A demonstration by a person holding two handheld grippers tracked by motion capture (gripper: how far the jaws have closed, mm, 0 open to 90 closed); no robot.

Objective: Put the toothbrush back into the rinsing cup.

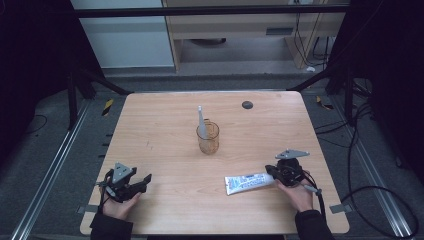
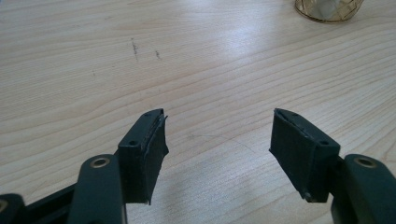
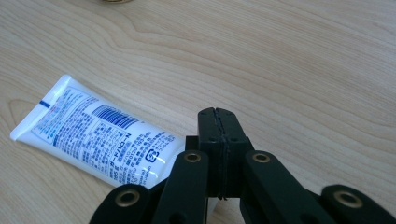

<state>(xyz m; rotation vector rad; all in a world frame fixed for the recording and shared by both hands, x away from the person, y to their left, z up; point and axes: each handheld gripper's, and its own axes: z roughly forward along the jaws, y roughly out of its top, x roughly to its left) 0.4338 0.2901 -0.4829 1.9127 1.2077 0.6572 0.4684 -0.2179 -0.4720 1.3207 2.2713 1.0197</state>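
At the near left corner of the pale wooden counter (image 1: pixel 165 125), we see the left tool (image 1: pixel 142 181) resting low in a hand, its cable trailing back toward a dark sleeve. In the left gripper view its two black jaws stand spread wide apart, with nothing but bare wood grain between them and a few faint dark scuffs on the boards ahead. The base of the amber glass cup (image 2: pixel 329 10) shows at the top right edge of that view.

Moving toward the middle, we find the amber glass cup (image 1: pixel 208 138) standing upright, well apart from both hands, with a grey, tapered object (image 1: pixel 200 119) rising out of it and leaning slightly left. Beyond it, near the far edge, a small dark round disc (image 1: pixel 247 104) lies on the wood.

Right of centre, near the front, a white tube with blue print (image 1: pixel 248 182) lies flat, its flat crimped end pointing left and its other end toward the right hand. In the right gripper view the tube (image 3: pixel 98 133) lies just left of the jaws, and its near end runs under the linkage, so we cannot tell whether they touch.

At the near right, the right tool (image 1: pixel 272 172) sits in a hand with its jaws pressed tightly together, pads meeting face to face and gripping nothing, right beside the tube's end.
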